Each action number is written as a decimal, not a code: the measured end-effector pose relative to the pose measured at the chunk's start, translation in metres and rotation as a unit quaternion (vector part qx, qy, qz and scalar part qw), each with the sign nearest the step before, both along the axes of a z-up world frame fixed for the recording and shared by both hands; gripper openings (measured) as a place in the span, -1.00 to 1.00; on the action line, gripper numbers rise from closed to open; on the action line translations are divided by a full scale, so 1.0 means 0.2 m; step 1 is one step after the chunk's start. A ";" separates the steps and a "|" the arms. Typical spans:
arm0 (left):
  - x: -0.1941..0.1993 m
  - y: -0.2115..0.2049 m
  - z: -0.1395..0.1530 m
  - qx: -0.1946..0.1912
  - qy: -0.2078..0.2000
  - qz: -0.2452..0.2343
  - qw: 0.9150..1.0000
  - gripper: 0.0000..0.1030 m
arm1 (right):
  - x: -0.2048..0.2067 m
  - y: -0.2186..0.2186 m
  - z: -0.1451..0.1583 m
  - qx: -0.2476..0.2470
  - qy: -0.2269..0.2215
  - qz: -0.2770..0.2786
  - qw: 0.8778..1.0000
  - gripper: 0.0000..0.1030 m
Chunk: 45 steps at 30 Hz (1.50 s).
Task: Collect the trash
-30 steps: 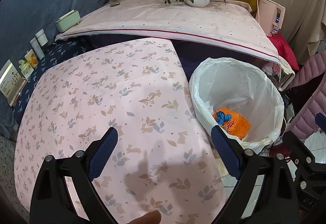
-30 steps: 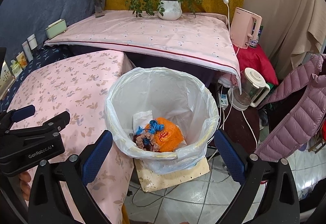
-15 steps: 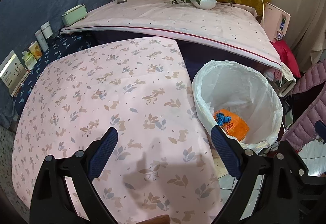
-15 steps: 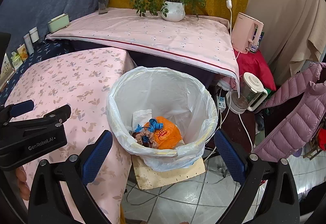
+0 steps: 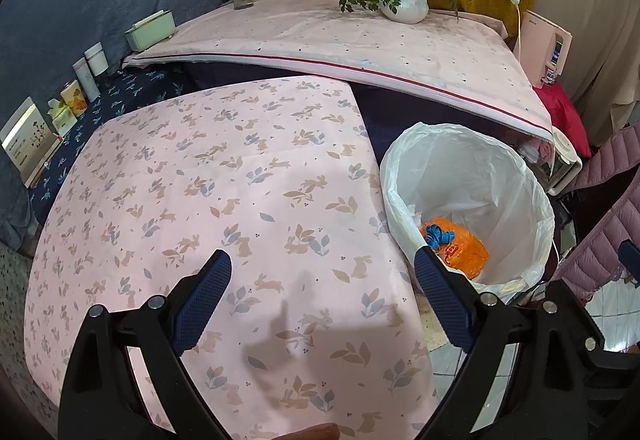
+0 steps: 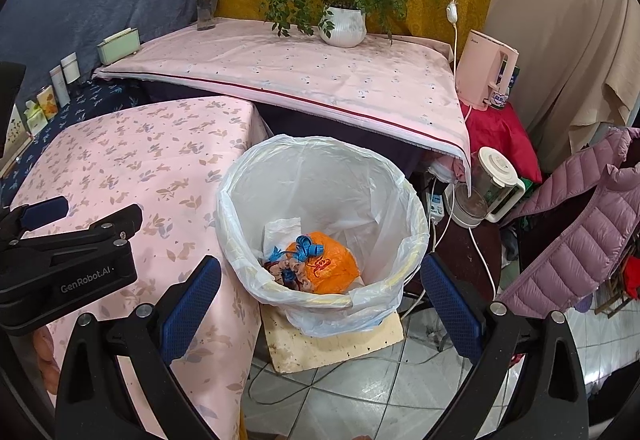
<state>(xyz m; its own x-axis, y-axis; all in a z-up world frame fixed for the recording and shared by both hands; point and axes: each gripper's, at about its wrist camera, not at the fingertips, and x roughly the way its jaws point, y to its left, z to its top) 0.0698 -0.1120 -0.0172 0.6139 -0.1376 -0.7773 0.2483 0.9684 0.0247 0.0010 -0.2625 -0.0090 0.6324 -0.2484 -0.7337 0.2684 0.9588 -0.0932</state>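
A bin lined with a white plastic bag stands on the floor right of the pink rabbit-print table. Inside lie an orange bag, a blue band, a white tissue and a frilly scrap. The bin also shows in the left wrist view with the orange bag. My left gripper is open and empty above the table's front. My right gripper is open and empty above the bin's near rim. The left gripper's body shows left of the bin.
A second pink-covered table behind holds a potted plant, a flower vase and a green box. A kettle, cables and a pink jacket crowd the floor at the right. Small boxes line the left wall.
Both grippers have drawn back and up a little, so bin and table look slightly smaller. Both stay open and empty. The trash in the bin has not moved.
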 end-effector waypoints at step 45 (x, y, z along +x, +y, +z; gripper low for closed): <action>-0.04 0.02 -0.01 0.001 -0.002 0.006 1.000 0.71 | -0.03 0.03 0.00 0.000 0.001 0.003 1.000 0.87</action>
<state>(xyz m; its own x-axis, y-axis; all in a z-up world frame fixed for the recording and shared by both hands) 0.0613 -0.1079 -0.0186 0.6190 -0.1283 -0.7748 0.2357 0.9714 0.0275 -0.0046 -0.2558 -0.0092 0.6329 -0.2447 -0.7345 0.2631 0.9603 -0.0932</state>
